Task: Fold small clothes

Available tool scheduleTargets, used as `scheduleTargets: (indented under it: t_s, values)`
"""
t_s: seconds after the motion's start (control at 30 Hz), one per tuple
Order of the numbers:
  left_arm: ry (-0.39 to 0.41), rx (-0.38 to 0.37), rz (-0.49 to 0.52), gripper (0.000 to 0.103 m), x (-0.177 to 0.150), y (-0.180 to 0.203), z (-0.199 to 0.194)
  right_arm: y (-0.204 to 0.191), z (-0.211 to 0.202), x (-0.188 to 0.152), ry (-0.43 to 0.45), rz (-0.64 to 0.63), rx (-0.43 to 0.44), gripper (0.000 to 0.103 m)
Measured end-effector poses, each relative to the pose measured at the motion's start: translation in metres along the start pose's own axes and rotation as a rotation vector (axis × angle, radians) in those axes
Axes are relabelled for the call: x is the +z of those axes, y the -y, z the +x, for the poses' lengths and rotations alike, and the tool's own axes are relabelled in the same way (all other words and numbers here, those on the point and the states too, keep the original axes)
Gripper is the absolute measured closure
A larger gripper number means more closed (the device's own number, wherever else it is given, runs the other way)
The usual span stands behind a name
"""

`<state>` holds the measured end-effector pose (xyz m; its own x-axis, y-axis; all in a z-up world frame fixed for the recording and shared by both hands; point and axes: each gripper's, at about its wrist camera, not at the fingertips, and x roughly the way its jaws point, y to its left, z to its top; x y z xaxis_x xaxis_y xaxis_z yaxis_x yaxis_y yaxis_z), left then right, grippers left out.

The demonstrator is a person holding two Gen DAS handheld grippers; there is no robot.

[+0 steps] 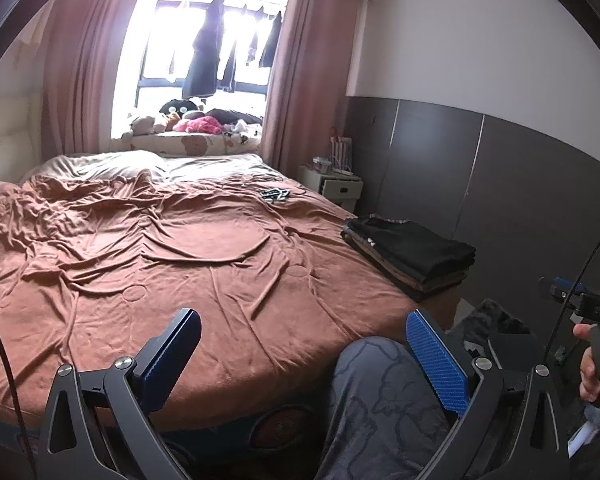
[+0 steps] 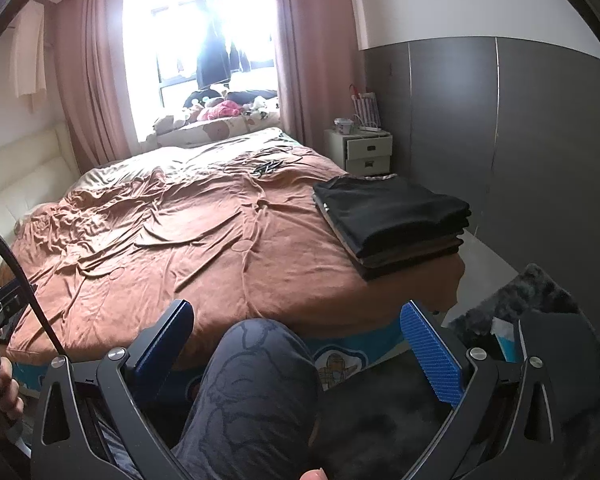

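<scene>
Both grippers were held low at the foot of the bed (image 1: 204, 264), level and aimed up its length toward the window, the left gripper (image 1: 306, 354) and the right gripper (image 2: 300, 344) each spread wide with nothing between the fingers, a knee (image 2: 256, 364) sitting in the right one's gap. The stack (image 2: 392, 220) of folded clothes lay ahead and to the right of both, on the bed's right corner. Its long axis ran up the bed, folded edges facing the grippers.
</scene>
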<state>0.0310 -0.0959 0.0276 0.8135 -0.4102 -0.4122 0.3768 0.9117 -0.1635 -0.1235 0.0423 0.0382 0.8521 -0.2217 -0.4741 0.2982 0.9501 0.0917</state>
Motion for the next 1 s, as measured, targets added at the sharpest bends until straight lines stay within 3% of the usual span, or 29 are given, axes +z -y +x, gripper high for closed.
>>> scheduleTargets:
  t_s: [1.0]
  values:
    - [0.008,0.012,-0.004,0.0,0.0021,-0.0006,-0.0055,0.0035,0.0013,0.0008,0.01,0.0,-0.001,0.0]
